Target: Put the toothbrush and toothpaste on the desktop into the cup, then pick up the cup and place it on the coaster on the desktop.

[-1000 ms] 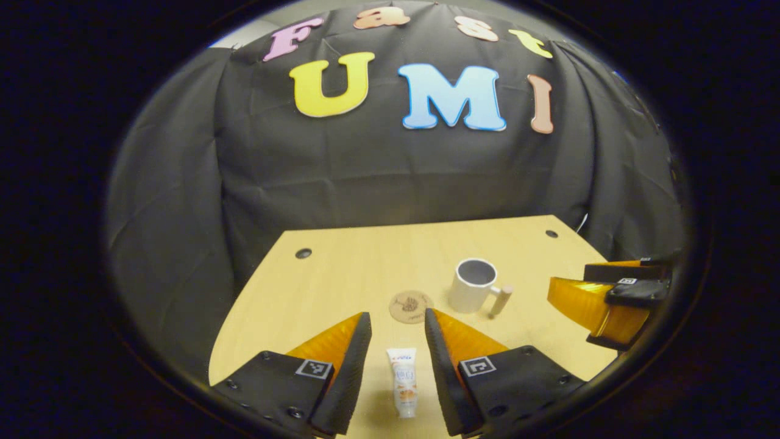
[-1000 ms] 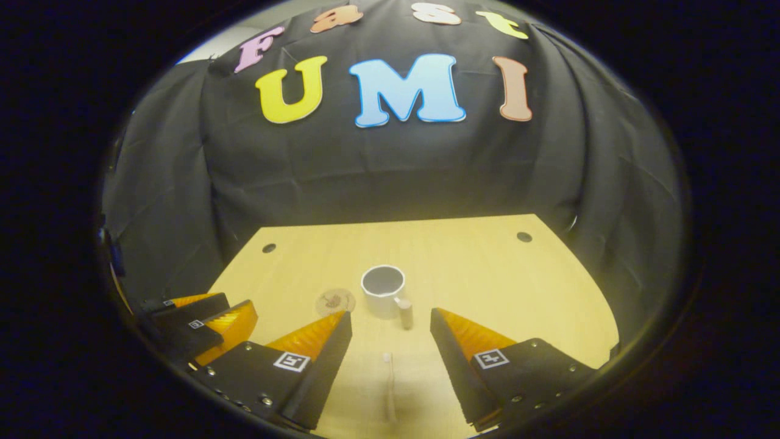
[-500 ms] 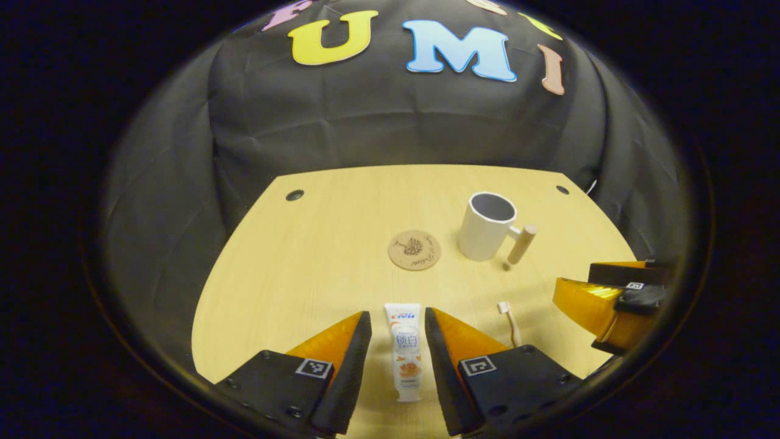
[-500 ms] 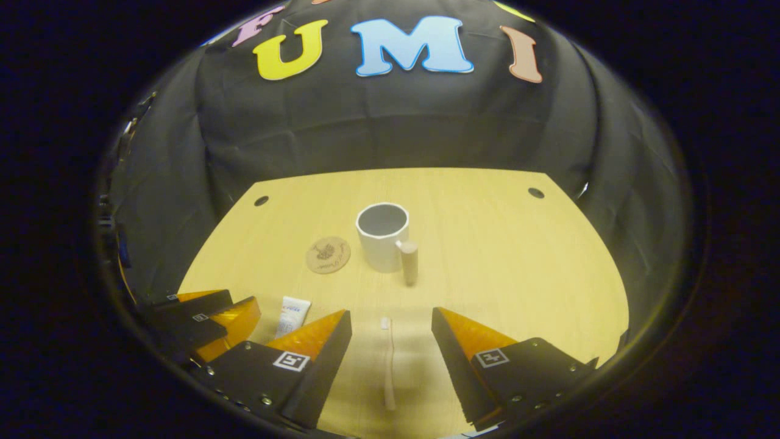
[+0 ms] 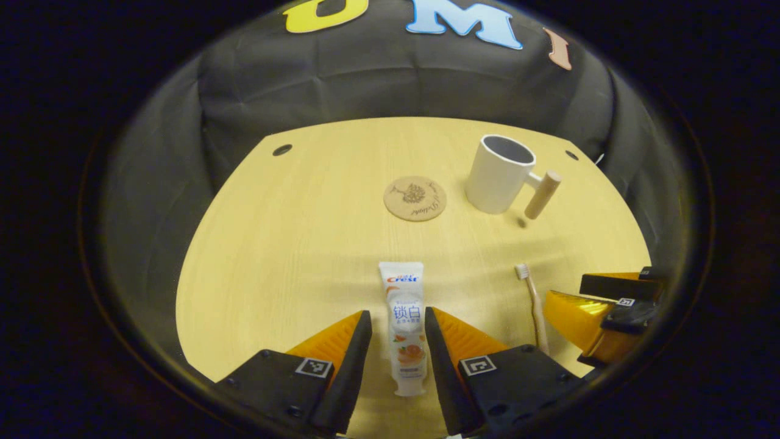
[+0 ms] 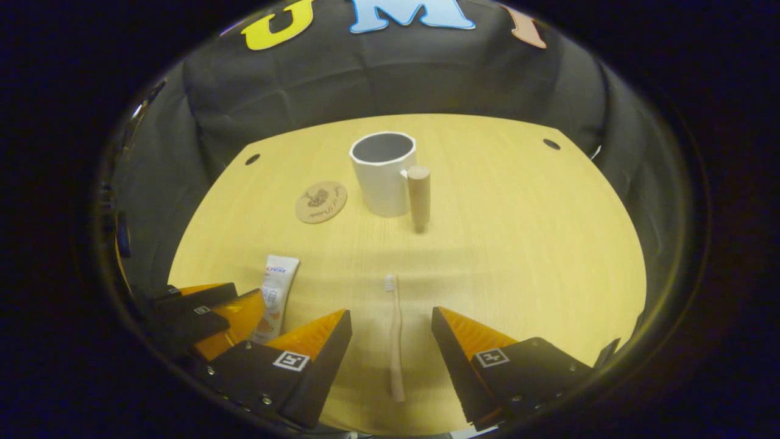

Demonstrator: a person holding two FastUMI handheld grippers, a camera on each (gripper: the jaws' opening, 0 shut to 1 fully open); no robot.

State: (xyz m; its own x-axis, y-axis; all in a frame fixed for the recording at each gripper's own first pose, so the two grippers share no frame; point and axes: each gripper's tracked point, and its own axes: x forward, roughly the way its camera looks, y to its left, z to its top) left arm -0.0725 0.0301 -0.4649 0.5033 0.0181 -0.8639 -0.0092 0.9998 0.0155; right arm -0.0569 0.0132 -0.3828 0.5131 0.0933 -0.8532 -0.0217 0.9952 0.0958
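Left gripper view: left gripper sat at 6 o'clock, fingers apart, one on each side of the paste. Could not tell if the fingers touched it. Paste lay flat on the desk, flat end toward 12 o'clock. Coaster lay past it at 12 o'clock. Cup stood upright at 1 o'clock, just beside the coaster, wooden handle toward 3 o'clock. Brush lay at 4 o'clock, head up. Right gripper showed beside it.

Right gripper view: right gripper sat at 6 o'clock, fingers wide apart, brush lying between, not touched. Cup stood at 12 o'clock, coaster at 11 o'clock. Paste lay at 8 o'clock, left gripper over its low end.
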